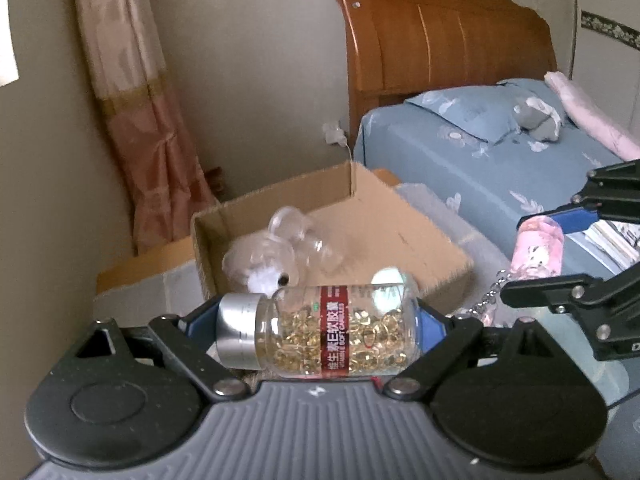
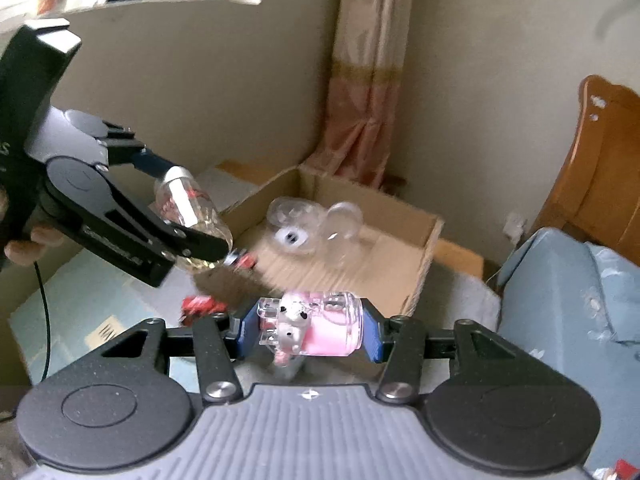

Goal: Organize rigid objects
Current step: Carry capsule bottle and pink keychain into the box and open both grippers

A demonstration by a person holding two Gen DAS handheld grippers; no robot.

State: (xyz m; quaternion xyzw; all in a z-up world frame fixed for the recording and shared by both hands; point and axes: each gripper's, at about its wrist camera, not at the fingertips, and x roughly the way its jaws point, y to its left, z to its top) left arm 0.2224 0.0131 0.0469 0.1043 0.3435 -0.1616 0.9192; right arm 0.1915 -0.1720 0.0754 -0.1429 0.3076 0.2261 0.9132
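Left hand-held gripper [image 1: 316,322] clenched on a clear capsule bottle [image 1: 320,332] with a silver cap, held sideways between the blue pads, lifted just in front of an open cardboard box [image 1: 404,232]. Right hand-held gripper [image 2: 310,330] clamped end to end on a small pink jar [image 2: 316,328] bearing a cartoon figure, also lying sideways, in front of the same box. Inside the box, clear plastic containers [image 2: 316,228], blurred. Beside the box, a bed [image 1: 500,160] in blue bedding with a wooden headboard [image 1: 436,28].
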